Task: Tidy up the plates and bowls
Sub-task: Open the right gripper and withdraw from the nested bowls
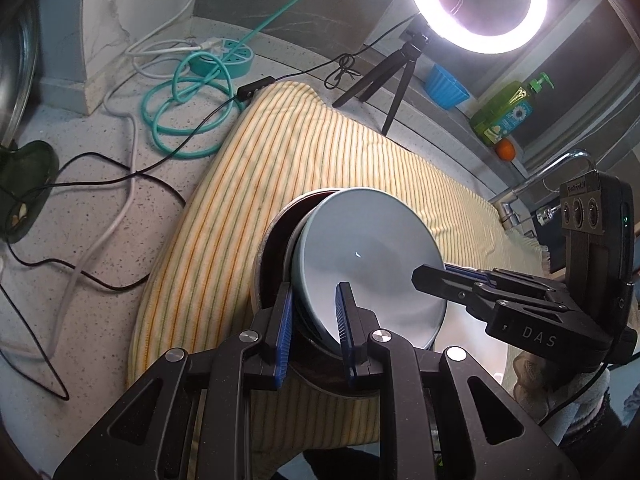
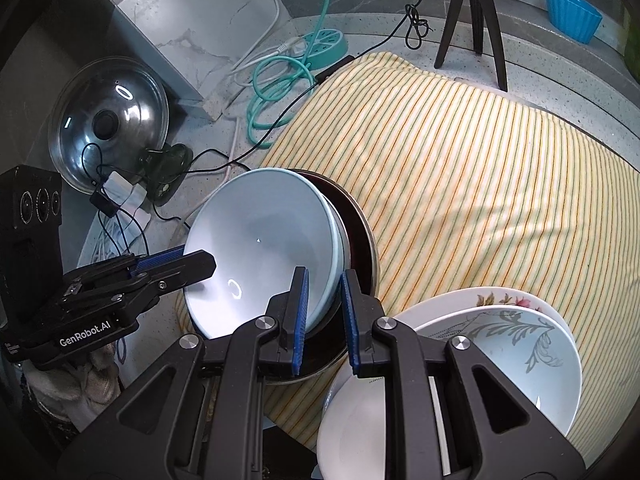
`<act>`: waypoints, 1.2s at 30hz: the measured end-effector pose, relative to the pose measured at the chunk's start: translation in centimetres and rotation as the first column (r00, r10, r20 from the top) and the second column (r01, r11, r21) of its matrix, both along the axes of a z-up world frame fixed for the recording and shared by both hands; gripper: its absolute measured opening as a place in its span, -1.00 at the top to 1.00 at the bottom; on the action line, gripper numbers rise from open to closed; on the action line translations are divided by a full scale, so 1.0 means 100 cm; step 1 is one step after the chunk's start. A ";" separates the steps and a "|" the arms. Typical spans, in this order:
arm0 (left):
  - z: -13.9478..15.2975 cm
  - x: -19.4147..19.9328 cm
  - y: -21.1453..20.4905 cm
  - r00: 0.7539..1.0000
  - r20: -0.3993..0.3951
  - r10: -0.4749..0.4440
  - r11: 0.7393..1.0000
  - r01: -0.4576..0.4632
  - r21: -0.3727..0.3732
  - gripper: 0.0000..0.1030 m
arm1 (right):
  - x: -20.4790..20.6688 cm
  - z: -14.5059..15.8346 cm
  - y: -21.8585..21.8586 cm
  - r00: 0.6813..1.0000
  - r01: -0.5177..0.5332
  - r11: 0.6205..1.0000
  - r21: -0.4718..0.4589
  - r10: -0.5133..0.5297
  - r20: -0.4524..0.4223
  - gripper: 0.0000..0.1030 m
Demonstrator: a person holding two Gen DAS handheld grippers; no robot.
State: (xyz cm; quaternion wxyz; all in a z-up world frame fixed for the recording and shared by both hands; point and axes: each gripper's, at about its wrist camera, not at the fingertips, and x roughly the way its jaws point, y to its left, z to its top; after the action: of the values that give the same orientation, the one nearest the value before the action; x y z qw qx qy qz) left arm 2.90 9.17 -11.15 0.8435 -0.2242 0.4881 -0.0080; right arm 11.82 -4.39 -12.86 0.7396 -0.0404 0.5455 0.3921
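- Left gripper [image 1: 314,322] nearest the lens, jaws narrowed onto the rims of a stack of bowls: one blue pad outside the dark bowl [image 1: 276,240], the other inside the pale blue bowl [image 1: 368,256].
- Right gripper [image 2: 324,320] clamped the same way on the opposite side, one pad inside the pale blue bowl [image 2: 260,248], one outside the dark bowl's [image 2: 360,236] rim.
- Stack tilted steeply on edge, pale blue bowl nested in the dark one with another pale rim between, over a yellow striped cloth [image 1: 320,152] spread on the speckled worktop [image 1: 80,200].
- White plates and a floral-patterned bowl [image 2: 500,340] piled just beside the right gripper, on the cloth.
- Behind the cloth: lit ring light [image 1: 476,0] on a black tripod [image 1: 384,76], teal power strip [image 1: 220,56] with coiled teal cable, blue cup [image 1: 446,86], green soap bottle [image 1: 508,108].
- Glass pot lid [image 2: 108,124] leaning at the wall, well apart from the stack.
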 end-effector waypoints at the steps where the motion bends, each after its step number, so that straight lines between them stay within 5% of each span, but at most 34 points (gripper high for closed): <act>1: 0.000 0.000 0.000 1.000 0.000 -0.002 1.000 0.002 0.004 0.63 | 0.000 0.000 0.000 1.000 -0.002 1.000 -0.002 0.002 0.003 0.66; 12: 0.002 -0.003 0.001 1.000 0.007 0.005 1.000 -0.005 -0.004 0.63 | -0.003 0.007 -0.003 1.000 -0.004 1.000 0.014 0.004 0.017 0.63; 17: 0.011 -0.007 0.004 0.999 0.030 0.016 1.000 -0.016 -0.006 0.63 | -0.004 0.018 -0.014 0.999 0.018 0.998 0.054 -0.019 0.030 0.18; 22: 0.016 -0.014 0.012 0.998 0.041 0.044 0.999 -0.043 -0.004 0.60 | 0.000 0.022 -0.030 0.998 0.068 0.993 0.093 -0.069 0.007 0.01; 28: 0.018 -0.024 0.021 0.995 0.032 0.090 0.995 -0.091 0.028 -0.01 | 0.002 0.025 -0.048 0.993 0.116 0.986 0.122 -0.115 -0.015 -0.30; 36: 0.025 -0.032 0.023 0.992 0.043 0.116 0.984 -0.121 0.129 -0.17 | 0.005 0.026 -0.068 0.985 0.172 0.975 0.140 -0.171 -0.020 -0.61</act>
State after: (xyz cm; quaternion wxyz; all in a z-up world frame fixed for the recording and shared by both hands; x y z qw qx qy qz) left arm -0.35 11.44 -8.65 0.8639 -0.1967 0.4583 0.0702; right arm 12.31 -11.17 -10.29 0.7695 0.0607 0.5207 0.3647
